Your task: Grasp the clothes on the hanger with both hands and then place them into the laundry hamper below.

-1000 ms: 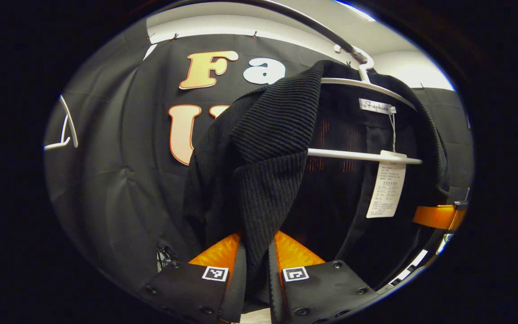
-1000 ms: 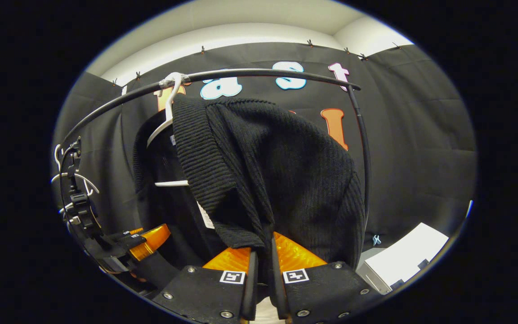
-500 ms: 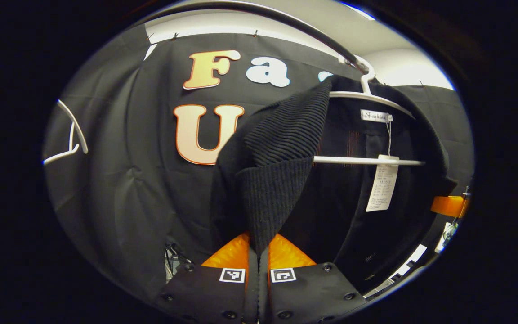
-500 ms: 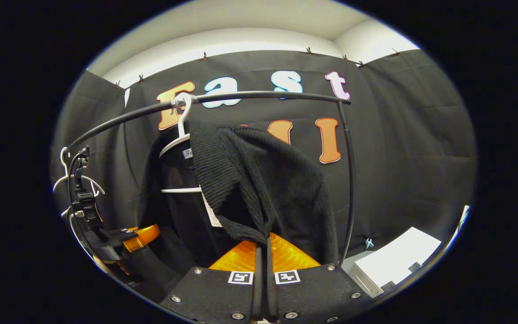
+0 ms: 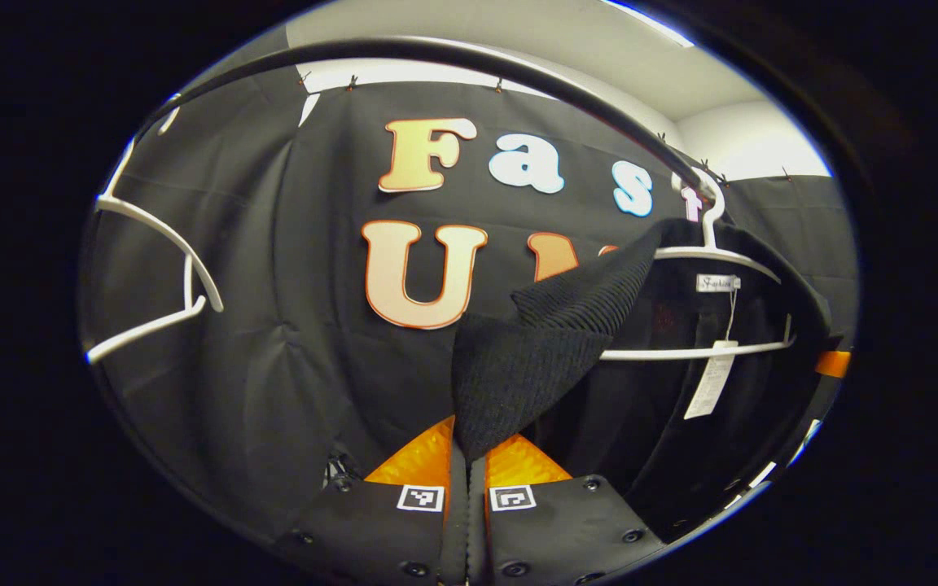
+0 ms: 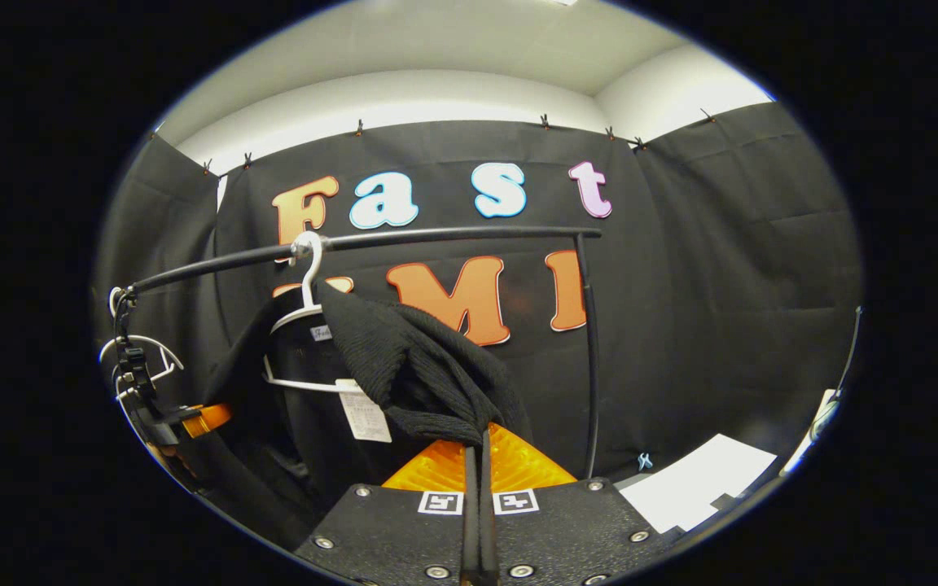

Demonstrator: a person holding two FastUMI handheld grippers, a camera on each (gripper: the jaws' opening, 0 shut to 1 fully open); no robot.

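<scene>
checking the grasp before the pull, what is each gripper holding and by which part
Both hold the black knit garment on the white hanger. The left gripper pinches one ribbed front edge, the right gripper the other.

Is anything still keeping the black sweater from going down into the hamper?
Yes. The black knit sweater hangs over the white plastic hanger, hooked on the black rail. The left gripper and right gripper each pinch a front edge. The hamper's position can't be judged.

Black rail (image 6: 453, 238) — spare white hanger (image 5: 168, 268), white box (image 6: 701, 488)
</scene>
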